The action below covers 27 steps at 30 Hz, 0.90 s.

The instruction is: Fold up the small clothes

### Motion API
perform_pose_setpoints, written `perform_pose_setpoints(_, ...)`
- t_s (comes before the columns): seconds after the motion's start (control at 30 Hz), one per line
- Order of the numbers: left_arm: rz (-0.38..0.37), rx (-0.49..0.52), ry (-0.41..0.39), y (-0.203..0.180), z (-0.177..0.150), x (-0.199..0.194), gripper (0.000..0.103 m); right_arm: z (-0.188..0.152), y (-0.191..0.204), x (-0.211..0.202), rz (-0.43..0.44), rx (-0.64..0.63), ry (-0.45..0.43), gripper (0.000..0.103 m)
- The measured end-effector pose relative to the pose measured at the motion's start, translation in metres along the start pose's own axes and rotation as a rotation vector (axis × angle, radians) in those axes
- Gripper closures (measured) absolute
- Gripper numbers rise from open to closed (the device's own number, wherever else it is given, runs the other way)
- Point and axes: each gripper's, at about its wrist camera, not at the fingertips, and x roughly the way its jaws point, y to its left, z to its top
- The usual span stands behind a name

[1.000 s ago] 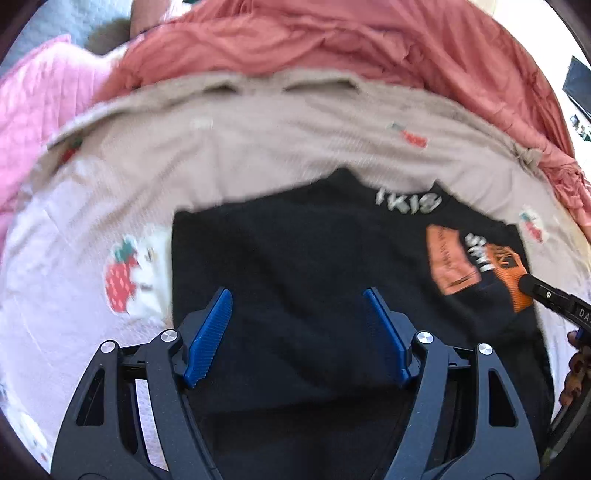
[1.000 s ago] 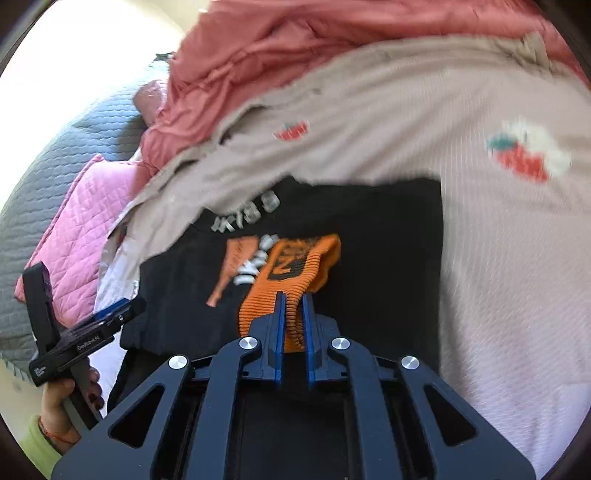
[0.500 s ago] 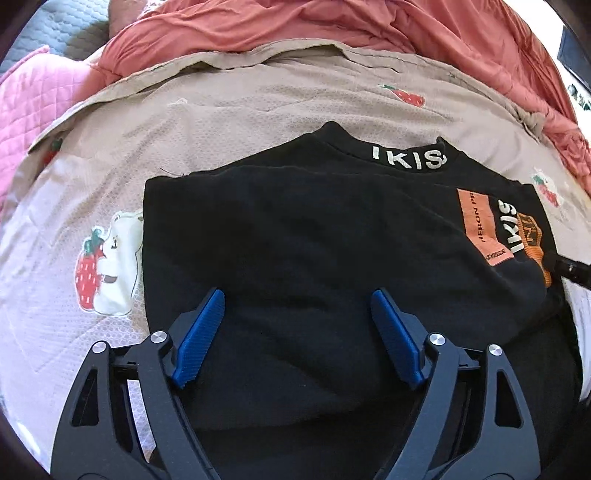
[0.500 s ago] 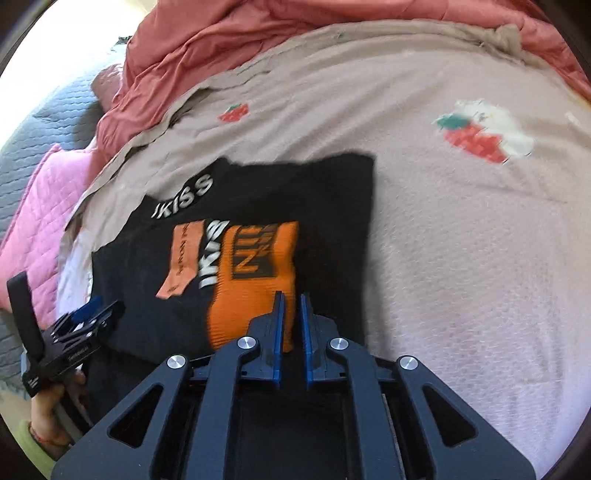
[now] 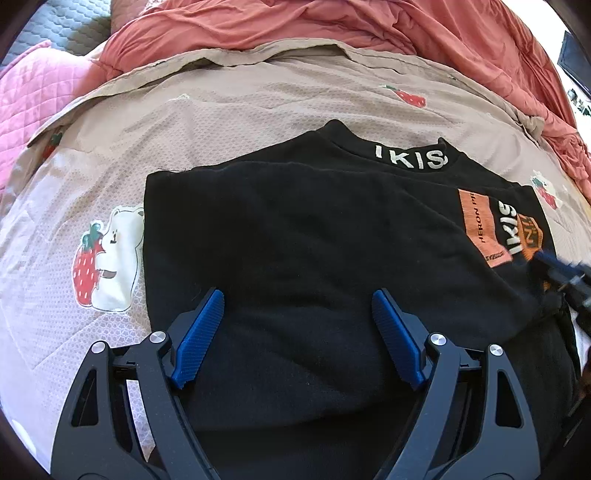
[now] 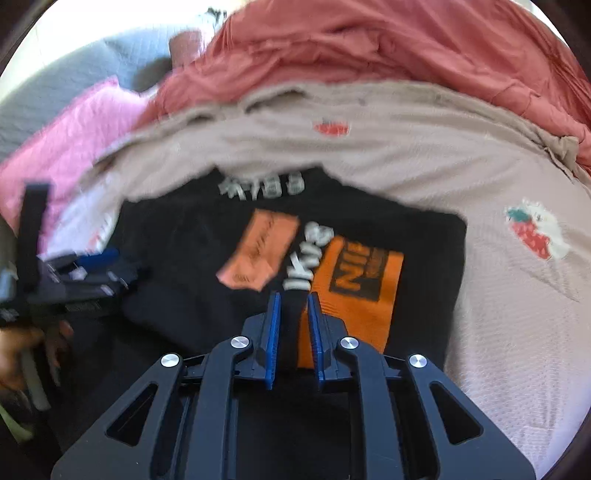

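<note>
A small black shirt (image 5: 295,221) with a white-lettered collar lies flat on the bedspread, its left side folded in. My left gripper (image 5: 297,293) stands open low over the shirt's lower part, with nothing pinched between its blue fingers. In the blurred right wrist view the shirt (image 6: 184,258) shows a sleeve with an orange cuff (image 6: 354,295) laid across its front. My right gripper (image 6: 293,297) hovers at that cuff with its jaws opening, a narrow gap between the pads, and no cloth gripped. The right gripper (image 5: 561,266) also shows blurred at the shirt's right edge.
The beige bedspread (image 5: 258,103) has strawberry and bear prints (image 5: 107,258). A bunched salmon-red duvet (image 5: 332,26) lies behind it. A pink quilted pillow (image 5: 33,96) and grey quilt sit at the left. A hand (image 6: 22,354) holds the left gripper (image 6: 92,266).
The right gripper carried the orange cuff across the shirt, laid it down, and its shut jaws have parted. The left gripper sank closer to the shirt and opened a little wider.
</note>
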Motion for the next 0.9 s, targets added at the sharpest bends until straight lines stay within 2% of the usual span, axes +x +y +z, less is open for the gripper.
perform_pose_setpoints(0.03, -0.002, -0.001, 0.0, 0.0, 0.0, 0.0, 0.027, -0.002, -0.004, 0.006, -0.016, 0.002, 0.021, 0.081)
perform_pose_setpoints(0.13, -0.007, -0.006, 0.005, 0.002, 0.001, 0.0, 0.027, -0.001, -0.014, 0.006, 0.009, 0.051, 0.035, 0.079)
perform_pose_setpoints(0.47, -0.012, -0.023, 0.005, 0.004, 0.0, 0.0, 0.026, -0.004, -0.014, 0.005, 0.021, 0.065, 0.034, 0.074)
perform_pose_setpoints(0.63, -0.013, -0.041, 0.006, 0.007, 0.0, -0.009, 0.026, -0.002, -0.004, 0.0, 0.028, 0.036, 0.025, 0.058)
perform_pose_setpoints(0.8, 0.001, -0.039, -0.025, 0.008, -0.009, -0.028, 0.027, 0.003, 0.015, -0.013, 0.088, -0.009, -0.022, 0.058)
perform_pose_setpoints(0.9, 0.019, -0.006, -0.009, 0.002, -0.017, -0.027, 0.027, 0.001, 0.027, -0.011, 0.101, -0.054, -0.015, 0.055)
